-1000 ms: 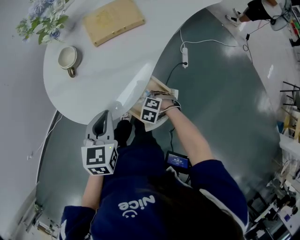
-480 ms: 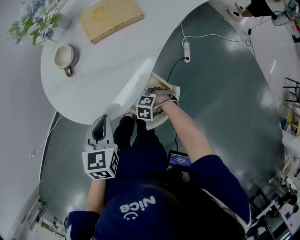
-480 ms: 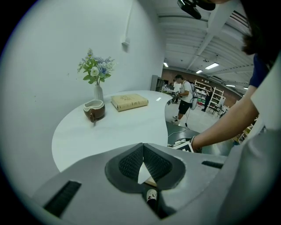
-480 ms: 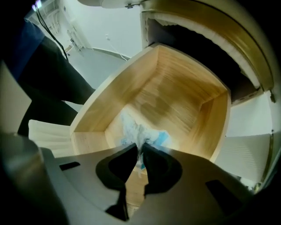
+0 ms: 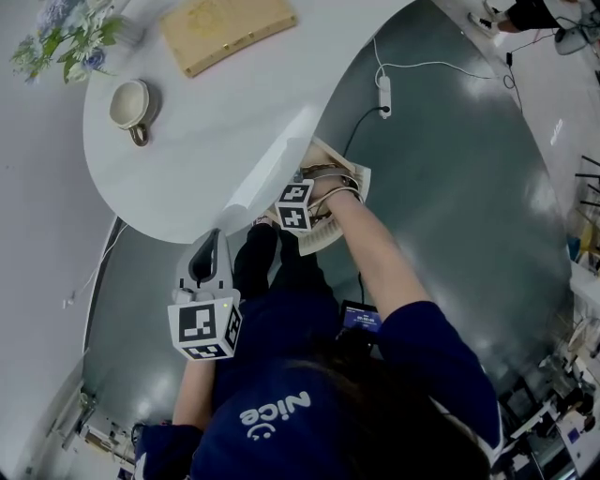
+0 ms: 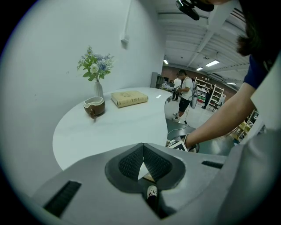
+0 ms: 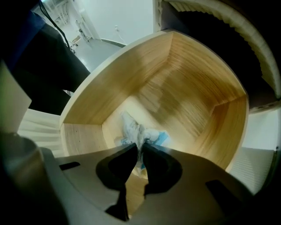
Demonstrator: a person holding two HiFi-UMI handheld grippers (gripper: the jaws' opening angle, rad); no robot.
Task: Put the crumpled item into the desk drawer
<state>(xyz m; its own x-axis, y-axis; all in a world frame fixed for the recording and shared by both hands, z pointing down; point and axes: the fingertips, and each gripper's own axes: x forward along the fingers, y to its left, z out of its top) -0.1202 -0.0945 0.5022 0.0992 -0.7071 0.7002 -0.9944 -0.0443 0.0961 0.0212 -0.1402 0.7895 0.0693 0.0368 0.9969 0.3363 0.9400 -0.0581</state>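
Little has changed: right gripper [image 7: 137, 148] stays in the drawer [image 7: 193, 88], clamped on the wad [image 7: 135, 128]; left gripper [image 6: 142, 147] jaws together, empty. Release remains.

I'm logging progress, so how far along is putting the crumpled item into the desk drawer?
Done: the drawer is open and the crumpled item is inside its walls. In hand: the right gripper is shut on it. Remaining: let go and pull out.

I see a white, round-edged table [image 5: 216, 141] filling the upper left of the head view. On it sit a tan hardcover book [image 5: 228, 28] at the top, a brown ceramic cup [image 5: 129, 101] at the left and pale flowers [image 5: 66, 42] in the corner. Its light wooden drawer [image 7: 193, 79] carries a crumpled white-and-blue item [image 7: 134, 129].
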